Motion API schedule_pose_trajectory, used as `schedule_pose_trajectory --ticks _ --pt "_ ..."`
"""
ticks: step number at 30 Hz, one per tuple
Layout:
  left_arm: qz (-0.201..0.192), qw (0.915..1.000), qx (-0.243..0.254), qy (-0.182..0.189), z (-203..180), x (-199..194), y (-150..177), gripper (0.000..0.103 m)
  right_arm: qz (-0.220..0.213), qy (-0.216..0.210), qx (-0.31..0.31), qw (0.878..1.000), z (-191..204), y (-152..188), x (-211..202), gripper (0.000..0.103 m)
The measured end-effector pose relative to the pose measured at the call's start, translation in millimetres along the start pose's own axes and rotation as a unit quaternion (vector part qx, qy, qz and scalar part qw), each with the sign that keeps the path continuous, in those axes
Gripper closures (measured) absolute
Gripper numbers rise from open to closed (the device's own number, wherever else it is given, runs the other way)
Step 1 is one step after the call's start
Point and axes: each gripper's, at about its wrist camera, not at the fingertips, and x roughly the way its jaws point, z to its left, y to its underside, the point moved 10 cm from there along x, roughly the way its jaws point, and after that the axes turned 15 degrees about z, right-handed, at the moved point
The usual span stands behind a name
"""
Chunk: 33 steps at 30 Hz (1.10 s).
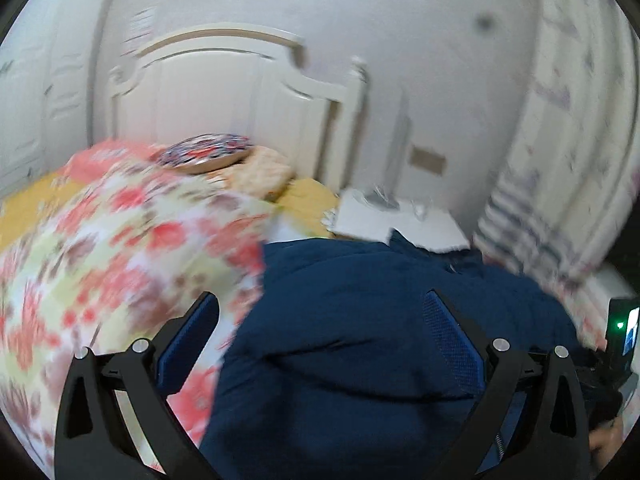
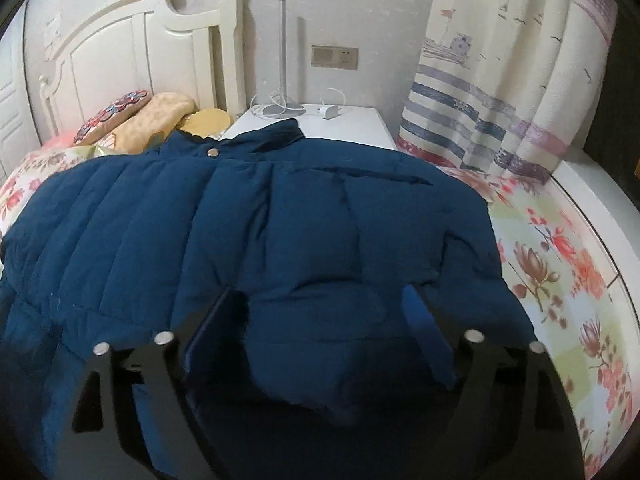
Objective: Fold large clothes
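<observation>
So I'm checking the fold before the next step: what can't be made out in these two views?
- Left wrist view: motion blur smears the floral bedspread and curtain.
- Left wrist view: the navy jacket is cut off by the bottom edge.
- Right wrist view: the right claw hides the jacket's near hem.
- Sleeves: not traceable in either view.

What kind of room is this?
Most likely a bedroom: a bed with a white headboard, a floral bedspread under the blue jacket, and a white nightstand beside it.

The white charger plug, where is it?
In the right wrist view, the white charger plug sits on the white nightstand, just beyond the blue jacket's collar, left of the curtain.
</observation>
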Motion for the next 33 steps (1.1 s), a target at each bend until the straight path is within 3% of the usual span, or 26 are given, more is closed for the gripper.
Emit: schedule_pose_trajectory --ticks 4,8,10,12,17,19,21,22,24,26,30,33 --pt "0.085 0.9921 0.084 -0.037 -58.6 63.8 -18.0 0.005 0.001 -0.005 -0.003 1.000 -0.9 -1.2 0.5 0.012" --pt "0.181 0.9748 0.102 -0.082 -70.7 137.5 11.4 0.004 -0.002 -0.026 0.002 1.000 -3.5 -2.7 -0.3 0.010" --pt "0.158 0.9767 0.113 -0.090 -70.6 143.6 18.0 0.004 -0.004 -0.034 0.002 0.999 -3.3 -2.9 -1.1 0.009" --pt "0.160 0.9769 0.112 -0.087 -69.7 139.7 17.2 0.004 -0.005 -0.039 0.003 0.999 -3.8 -3.1 -1.2 0.008" --pt "0.092 0.9876 0.097 -0.083 -64.3 116.7 -40.5 0.004 -0.006 -0.052 0.004 0.999 -3.4 -3.0 -1.8 0.006" --pt "0.117 0.9857 0.086 -0.086 -55.1 137.9 -52.5 0.004 -0.007 -0.055 0.003 0.998 -2.8 -2.9 -2.3 0.005" --pt "0.177 0.9785 0.057 -0.089 -33.0 175.2 -44.6 0.004 -0.007 -0.058 0.003 0.998 -2.2 -2.6 -2.6 0.005" --pt "0.196 0.9768 0.047 -0.071 -28.3 188.3 -39.6 0.004 -0.008 -0.061 0.001 0.998 -1.3 -2.4 -2.9 0.005" --pt "0.186 0.9807 0.039 -0.046 -22.7 193.9 -37.6 0.004 -0.009 -0.068 -0.007 0.998 2.2 -2.0 -3.8 0.004" --pt "0.182 0.9815 0.035 -0.048 -21.6 186.4 -38.5 0.004 -0.008 -0.065 -0.008 0.998 2.5 -1.7 -3.6 0.004" --pt "0.129 0.9909 0.004 -0.040 -16.7 157.6 -47.2 0.004 -0.007 -0.071 -0.005 0.997 1.6 -2.0 -3.0 0.003" --pt "0.168 0.9844 0.009 -0.050 -11.0 182.4 -27.9 0.004 -0.006 -0.074 -0.008 0.997 2.6 -1.7 -3.1 0.003"
